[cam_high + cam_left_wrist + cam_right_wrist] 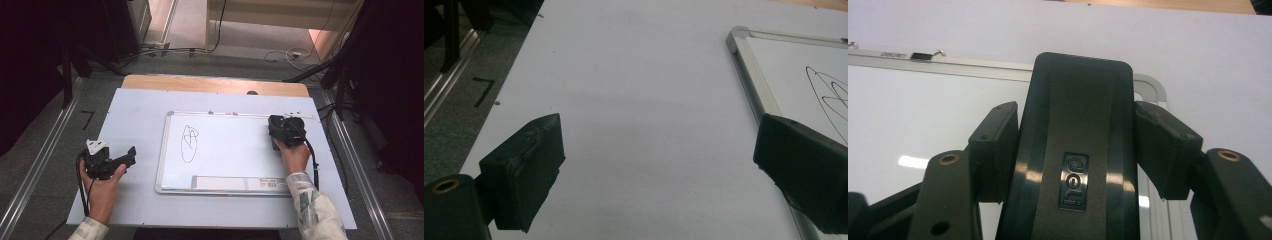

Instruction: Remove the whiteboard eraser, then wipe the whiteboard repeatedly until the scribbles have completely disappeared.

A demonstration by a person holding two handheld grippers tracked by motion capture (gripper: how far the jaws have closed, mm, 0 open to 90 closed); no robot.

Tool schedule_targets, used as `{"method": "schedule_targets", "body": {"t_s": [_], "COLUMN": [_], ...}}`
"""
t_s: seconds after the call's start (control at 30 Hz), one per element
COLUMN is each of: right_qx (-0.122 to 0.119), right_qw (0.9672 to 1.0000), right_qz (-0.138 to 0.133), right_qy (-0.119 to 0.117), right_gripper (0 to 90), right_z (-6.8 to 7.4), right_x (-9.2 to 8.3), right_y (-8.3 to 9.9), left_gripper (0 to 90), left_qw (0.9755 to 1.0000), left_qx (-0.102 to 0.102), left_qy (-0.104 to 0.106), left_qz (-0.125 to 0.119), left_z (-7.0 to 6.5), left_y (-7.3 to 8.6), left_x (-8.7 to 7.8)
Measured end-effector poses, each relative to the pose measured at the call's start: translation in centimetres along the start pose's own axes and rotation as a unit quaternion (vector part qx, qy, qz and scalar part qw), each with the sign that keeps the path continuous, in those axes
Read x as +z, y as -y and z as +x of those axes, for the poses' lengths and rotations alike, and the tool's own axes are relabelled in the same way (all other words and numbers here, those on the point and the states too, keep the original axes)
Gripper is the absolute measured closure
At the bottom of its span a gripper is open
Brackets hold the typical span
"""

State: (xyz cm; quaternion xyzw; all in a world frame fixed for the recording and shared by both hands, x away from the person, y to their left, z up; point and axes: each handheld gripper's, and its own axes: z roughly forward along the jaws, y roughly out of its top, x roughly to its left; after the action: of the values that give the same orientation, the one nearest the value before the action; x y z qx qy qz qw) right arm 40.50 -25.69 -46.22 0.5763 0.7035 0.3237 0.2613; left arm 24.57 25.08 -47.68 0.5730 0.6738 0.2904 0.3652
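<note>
1. I have the right tongs pinching a black plastic whiteboard eraser, one pad on each long side.
2. In the high view the eraser sits at the right edge of the white aluminium-framed whiteboard, right of centre in the frame.
3. The black marker scribble lies well apart, toward the board's left side.
4. I judge the step is wiping: I should keep the eraser flat, press evenly and sweep left across the scribble.
5. My left tongs stand spread and empty over the pale counter, lower left of the high view.
</note>
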Motion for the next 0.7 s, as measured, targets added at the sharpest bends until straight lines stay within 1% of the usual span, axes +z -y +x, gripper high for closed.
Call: {"method": "schedule_targets", "body": {"t_s": [0.07, 0.1, 0.27, 0.3, 0.47, 0.6, 0.63, 0.7], "right_qx": [-0.002, -0.002, -0.013, -0.013, -0.025, -0.029, -0.034, -0.033], "right_qw": [1.0, 1.0, 0.9998, 0.9998, 0.9994, 0.9991, 0.9988, 0.9988], "right_qz": [0.0, 0.0, -0.005, -0.005, -0.006, -0.004, -0.005, -0.007], "right_qy": [-0.006, -0.006, -0.014, -0.014, -0.025, -0.03, -0.035, -0.037], "right_gripper": [35.5, 35.5, 35.5, 35.5, 35.6, 35.6, 35.6, 35.6], "right_z": [0.3, 0.3, 1.4, 1.4, 2.5, 3.0, 3.2, 3.4], "right_x": [-0.1, -0.1, -0.6, -0.6, -0.8, -0.9, -1.0, -1.1], "right_y": [-0.1, -0.1, -0.4, -0.4, -0.4, -0.4, -0.5, -0.5], "left_gripper": [6.4, 6.4, 6.4, 6.4, 6.4, 6.5, 6.4, 6.5], "left_qw": [1.0, 1.0, 1.0, 1.0, 1.0, 1.0, 1.0, 1.0], "left_qx": [-0.003, -0.003, -0.002, -0.002, -0.003, -0.003, -0.003, -0.003], "left_qy": [0.0, 0.0, 0.002, 0.002, -0.001, -0.002, -0.002, -0.001], "left_qz": [0.0, 0.0, 0.001, 0.001, 0.0, -0.002, -0.002, -0.002], "left_z": [0.0, 0.0, 0.1, 0.1, 0.1, 0.0, 0.0, 0.0], "left_y": [0.0, 0.0, 0.0, 0.0, 0.0, 0.0, 0.0, 0.0], "left_x": [0.0, 0.0, 0.2, 0.1, 0.0, -0.1, -0.1, -0.1]}}
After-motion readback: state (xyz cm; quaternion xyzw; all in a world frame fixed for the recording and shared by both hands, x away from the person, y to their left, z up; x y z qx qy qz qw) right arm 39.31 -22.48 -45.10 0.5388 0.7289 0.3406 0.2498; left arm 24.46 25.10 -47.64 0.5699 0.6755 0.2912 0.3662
